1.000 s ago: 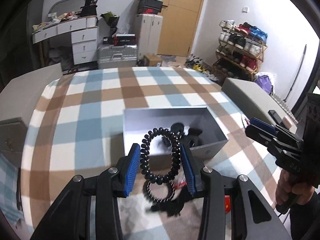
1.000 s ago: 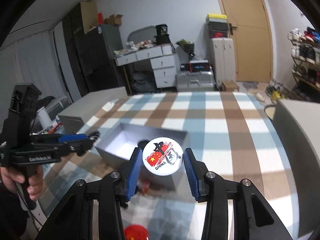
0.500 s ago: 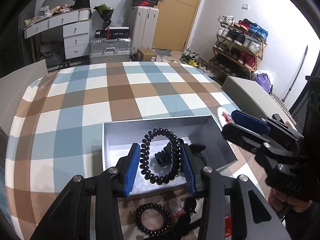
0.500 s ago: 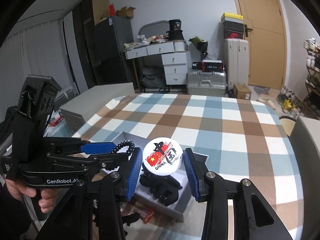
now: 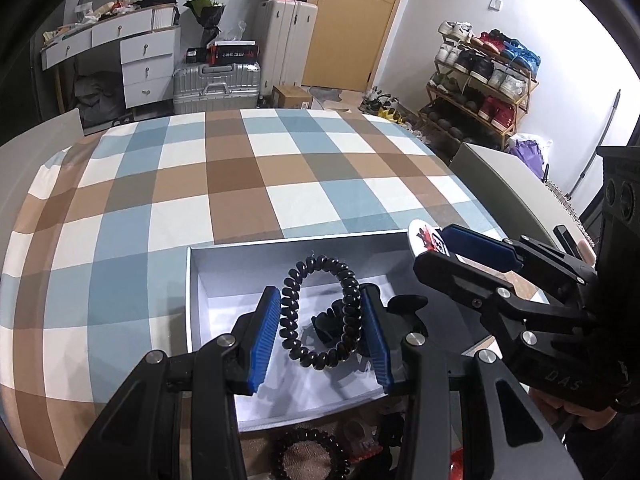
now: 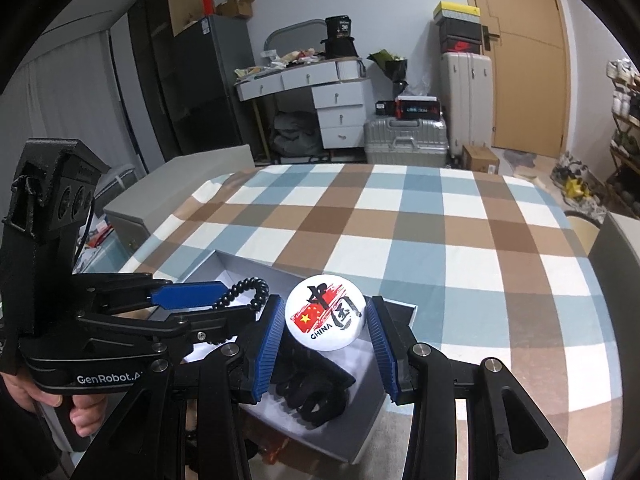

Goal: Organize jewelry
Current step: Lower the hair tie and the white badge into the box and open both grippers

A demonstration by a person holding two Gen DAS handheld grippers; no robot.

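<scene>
Over the open grey box [image 5: 192, 280] in the left wrist view, the left gripper [image 5: 320, 330] is closed on a black spiral hair tie [image 5: 316, 312], its blue pads pressing the coil from either side so the loop stands upright between them; the box sits on a tabletop covered by a checked cloth [image 5: 240, 184] in blue, brown and white; inside the box, behind the held coil, lies a black hair claw [image 5: 326, 326] on the pale floor; on the cloth just in front of the box's near wall rests a second black hair tie [image 5: 304, 456] with some small red bits beside it, too hidden to name; at the right edge the right gripper [image 5: 430, 242] reaches in above the box's far right corner, with a round white badge [image 5: 422, 238] seen edge-on between its pads, and a hand [image 5: 568, 412] grips the handle below.

In the right wrist view, the right gripper [image 6: 326, 322] clamps the round white badge [image 6: 326, 312], printed with a red flag, black characters and the word CHINA, face up toward the camera; it hangs above the grey box [image 6: 404, 316], over the black hair claw [image 6: 310, 392] inside; to the left, the left gripper [image 6: 240, 300] comes in sideways over the box with the spiral hair tie [image 6: 244, 290] showing at its tip; a hand [image 6: 76, 412] wraps its black handle at the lower left; the checked cloth [image 6: 440, 240] spreads beyond.
</scene>
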